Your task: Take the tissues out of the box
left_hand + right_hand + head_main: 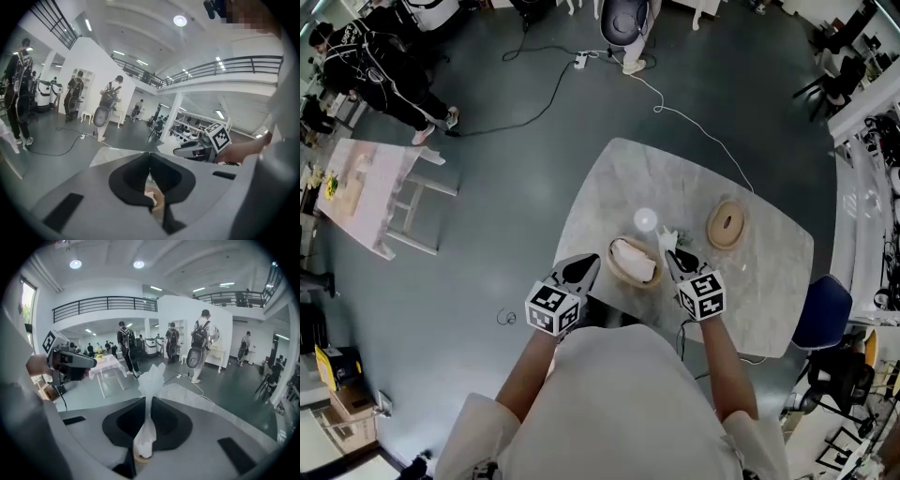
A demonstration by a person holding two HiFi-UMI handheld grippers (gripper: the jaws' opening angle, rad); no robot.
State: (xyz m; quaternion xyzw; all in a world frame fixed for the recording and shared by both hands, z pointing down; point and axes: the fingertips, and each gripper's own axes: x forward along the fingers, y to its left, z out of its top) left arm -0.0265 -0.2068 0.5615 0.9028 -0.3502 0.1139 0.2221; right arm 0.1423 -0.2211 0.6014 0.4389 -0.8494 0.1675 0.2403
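Note:
A round wooden tissue box stands open on the marble table, with white tissues lying in it. My right gripper is at the box's right rim, shut on a white tissue that stands up twisted between its jaws. In the right gripper view that tissue runs from the box below, through the right gripper and above its tips. My left gripper rests by the box's left rim. In its own view the left gripper is shut with nothing between the jaws, and the box shows beneath.
The box's round wooden lid with a slot lies on the table to the right. A small white ball sits just beyond the box. A blue chair stands at the table's right edge. People stand far off on the floor.

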